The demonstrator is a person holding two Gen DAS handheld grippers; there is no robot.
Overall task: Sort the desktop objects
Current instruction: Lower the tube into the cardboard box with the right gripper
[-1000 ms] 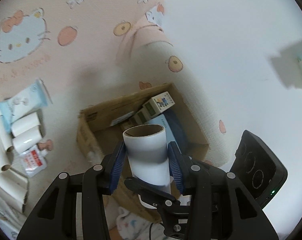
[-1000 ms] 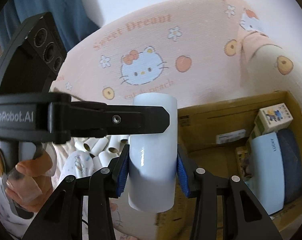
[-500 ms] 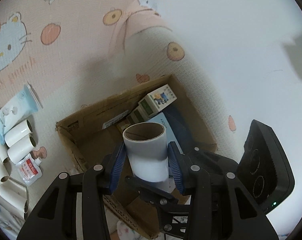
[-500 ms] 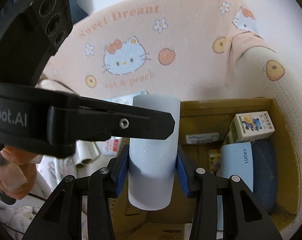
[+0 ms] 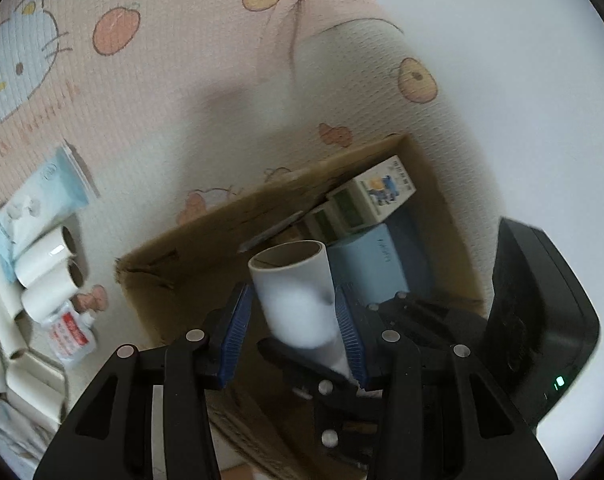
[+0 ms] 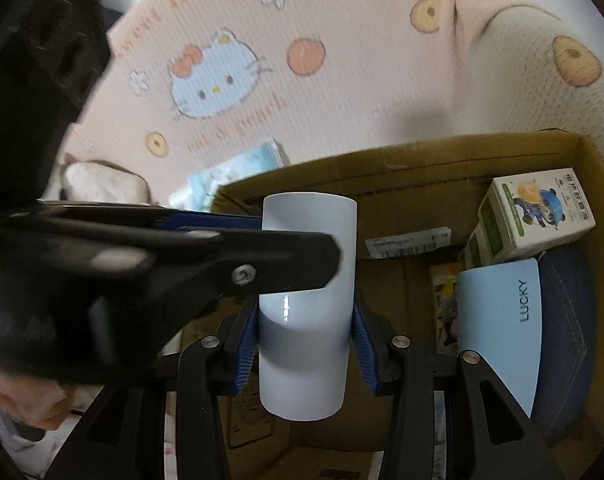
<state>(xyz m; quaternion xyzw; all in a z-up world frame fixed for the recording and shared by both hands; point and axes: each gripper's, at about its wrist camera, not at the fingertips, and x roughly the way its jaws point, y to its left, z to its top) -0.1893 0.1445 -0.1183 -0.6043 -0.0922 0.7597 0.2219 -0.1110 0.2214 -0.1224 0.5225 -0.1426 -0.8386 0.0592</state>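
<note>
Partly, left tongs (image 6: 333, 256) hide roll (image 6: 305, 340).

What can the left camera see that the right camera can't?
Only the left view shows the pile of paper tubes on the mat and the red-and-white sachet. Only the right view shows the word LUCKY on the blue pouch and a person's hand. Both show the white roll, the cardboard box and the small carton.
</note>
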